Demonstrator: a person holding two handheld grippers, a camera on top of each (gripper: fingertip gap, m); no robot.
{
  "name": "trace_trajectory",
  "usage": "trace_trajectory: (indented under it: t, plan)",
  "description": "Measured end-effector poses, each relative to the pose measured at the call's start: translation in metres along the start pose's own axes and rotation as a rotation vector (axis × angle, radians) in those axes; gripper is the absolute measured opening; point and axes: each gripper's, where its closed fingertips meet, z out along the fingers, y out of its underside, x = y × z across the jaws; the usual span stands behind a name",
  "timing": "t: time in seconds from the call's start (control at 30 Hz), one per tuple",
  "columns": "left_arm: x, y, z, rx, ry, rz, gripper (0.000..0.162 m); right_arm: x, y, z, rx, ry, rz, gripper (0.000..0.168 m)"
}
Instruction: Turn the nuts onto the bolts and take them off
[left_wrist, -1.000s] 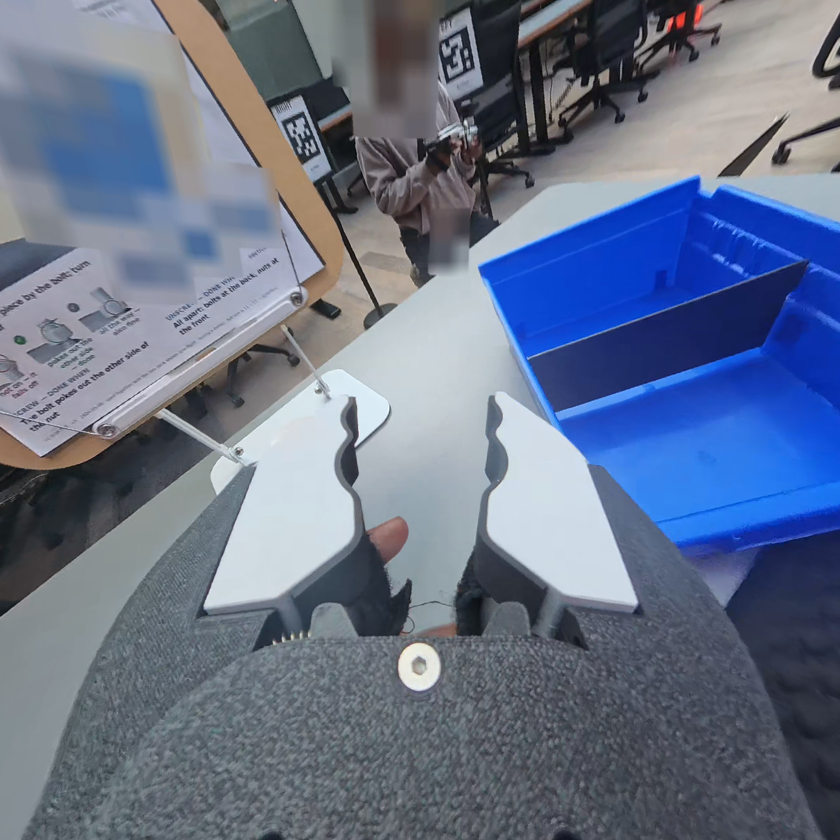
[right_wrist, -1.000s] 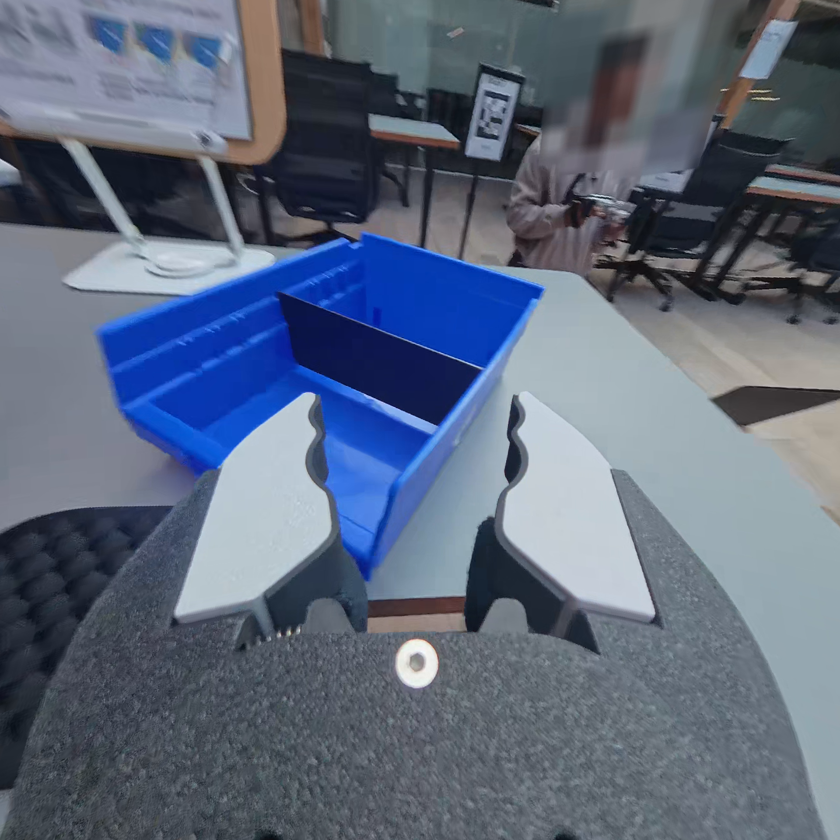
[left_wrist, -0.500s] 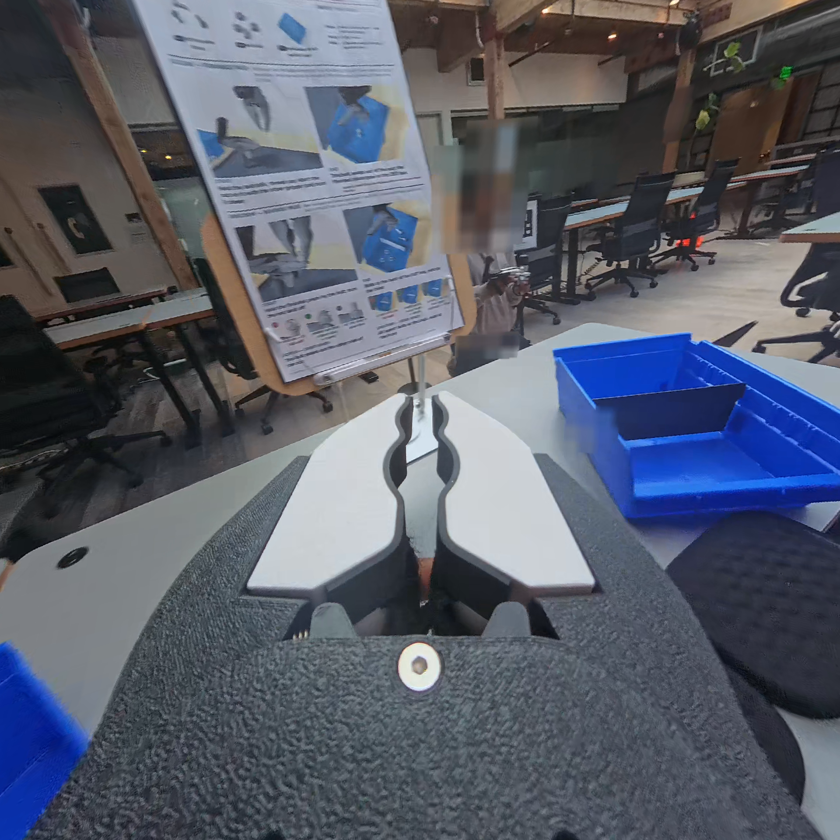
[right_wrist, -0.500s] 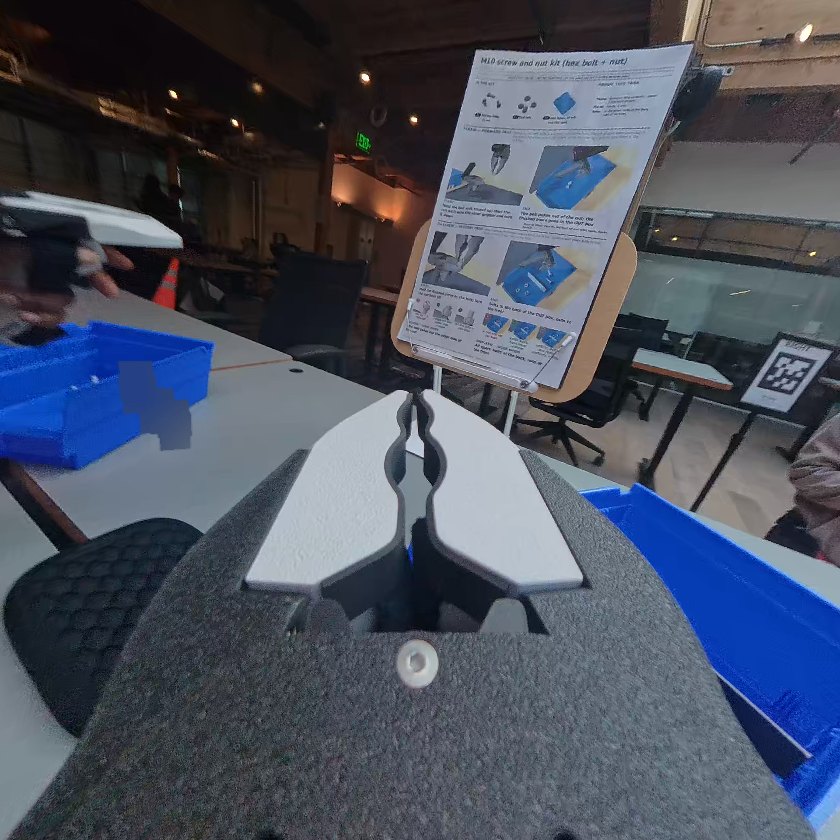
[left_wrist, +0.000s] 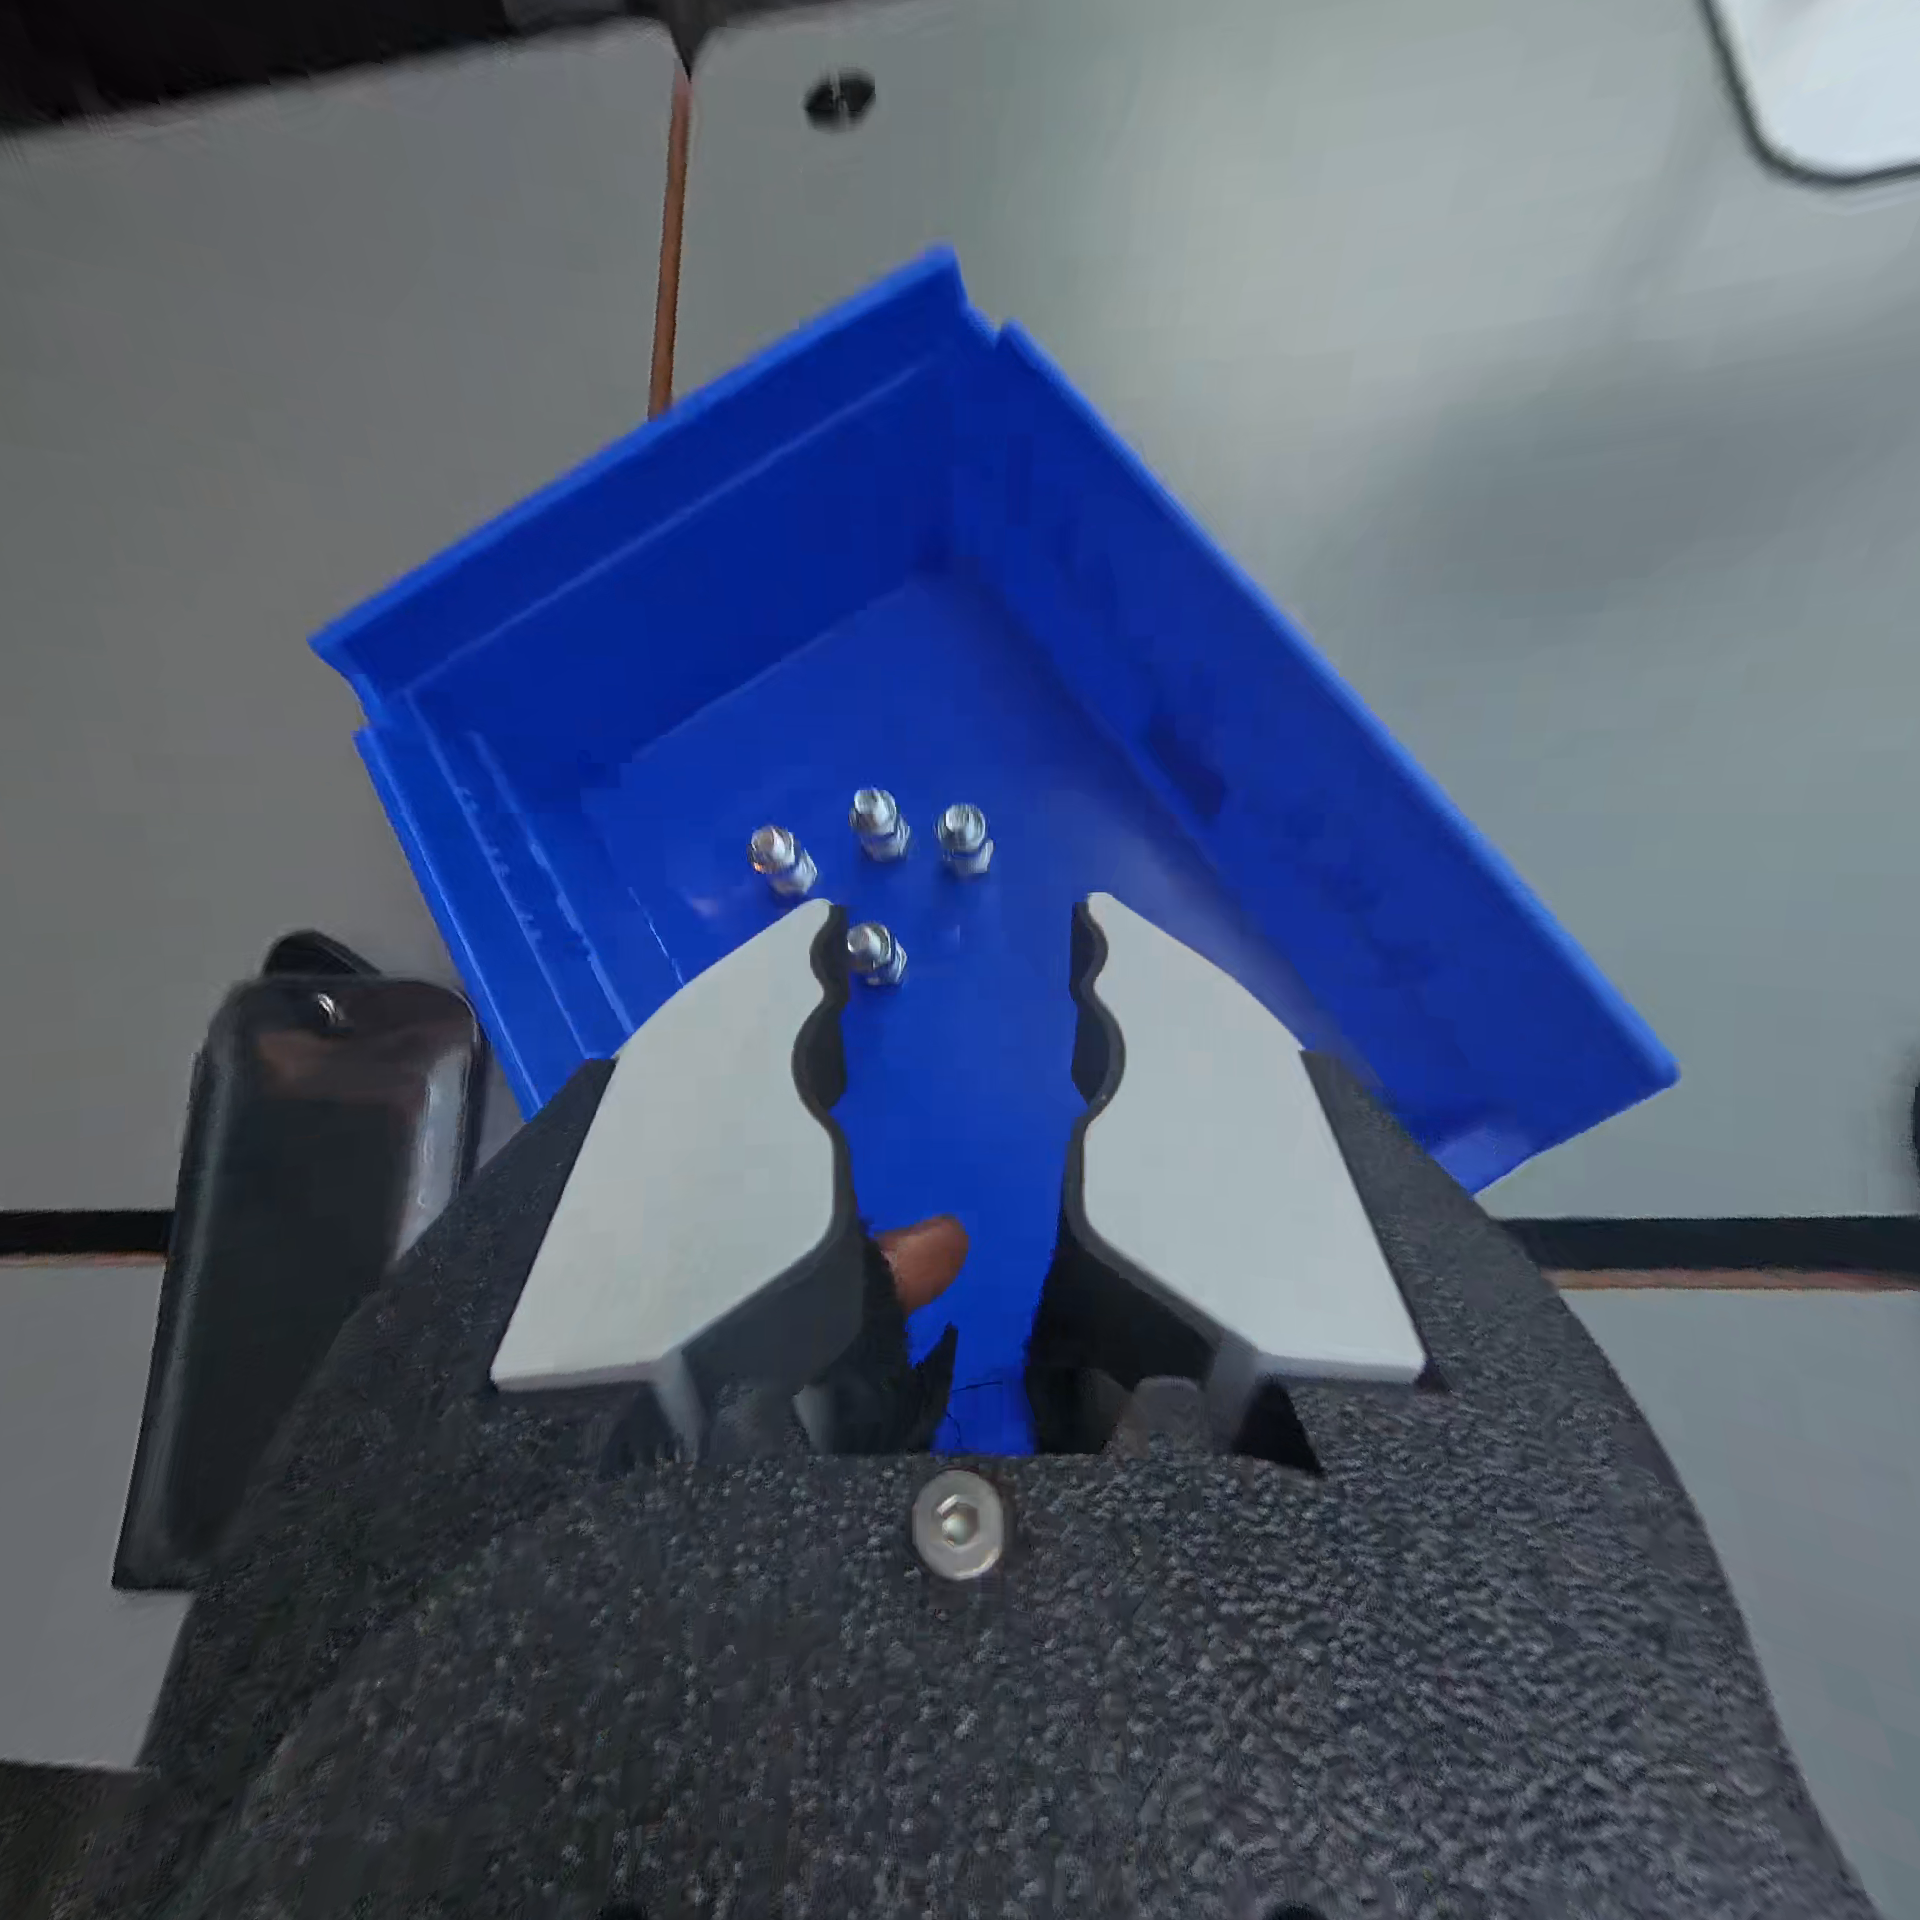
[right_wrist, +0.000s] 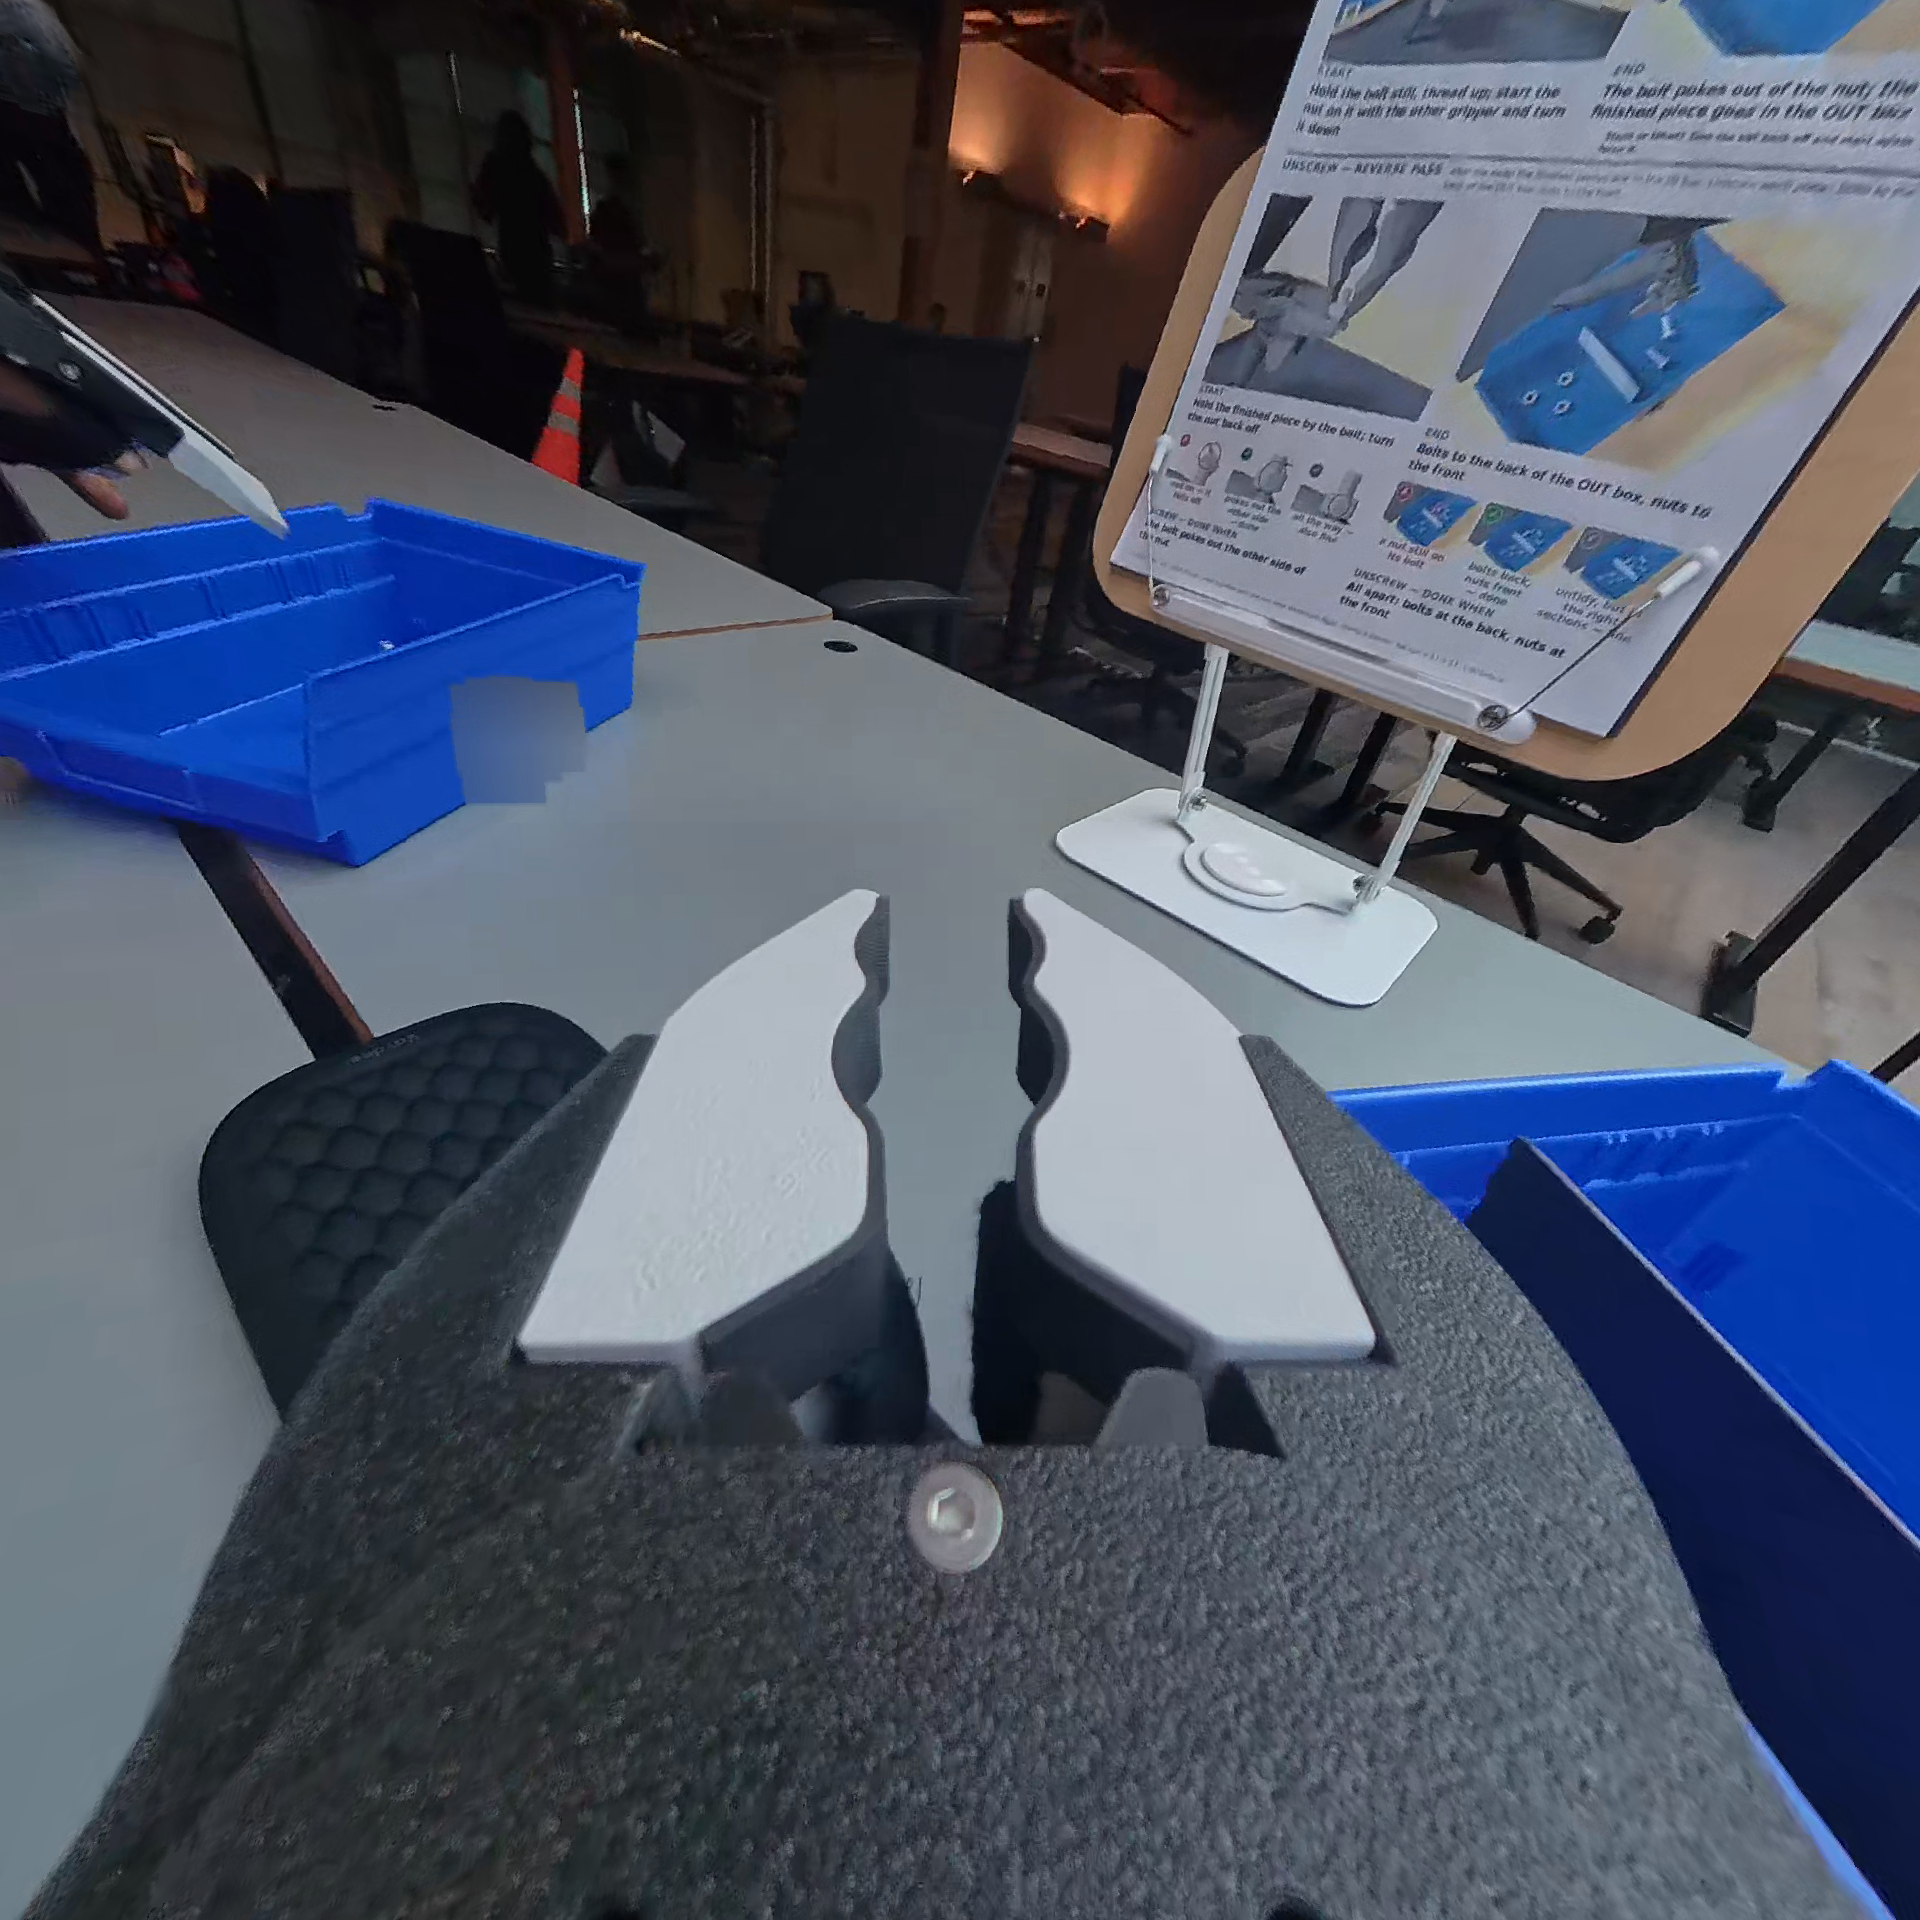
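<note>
Several silver bolts with nuts on them (left_wrist: 879, 823) stand upright on the floor of a blue bin (left_wrist: 1195, 644). One of them (left_wrist: 875, 953) stands just inside my left finger's tip. My left gripper (left_wrist: 956, 909) is open and empty, pointing down into this bin from above. My right gripper (right_wrist: 951, 904) is empty, its jaws parted by a narrow gap, low over the grey table (right_wrist: 779, 831). In the right wrist view the same bin (right_wrist: 312, 665) lies far left, with the left gripper's white finger (right_wrist: 223, 478) over it.
A second blue bin with a dark divider (right_wrist: 1714, 1195) sits at my right gripper's right. An instruction board on a white stand (right_wrist: 1247, 904) stands ahead of it. A black honeycomb pad (right_wrist: 384, 1132) lies at its left. A glossy black object (left_wrist: 312, 1195) lies beside the first bin. Some 50 centimetres of space lies between my two pairs of fingers.
My left gripper swung from facing the instruction board to pointing down into the bin of bolts, and its jaws opened. My right gripper's jaws parted slightly.
</note>
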Motion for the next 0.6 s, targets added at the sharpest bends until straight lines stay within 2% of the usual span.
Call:
trace_trajectory:
  t: [0.07,0.33,0.6]
  plan:
    - [-0.008,0.017,0.018,-0.144,-0.014,0.012,0.048,-0.005,0.006,0.004,-0.030,-0.060,0.054,0.037]
    - [-0.033,0.061,0.072,-0.514,-0.054,-0.026,0.044,-0.005,0.010,0.003,-0.022,-0.135,0.139,0.043]
    - [-0.033,0.068,0.096,-0.534,-0.023,-0.086,0.040,0.002,0.014,-0.001,-0.027,-0.105,0.138,0.046]
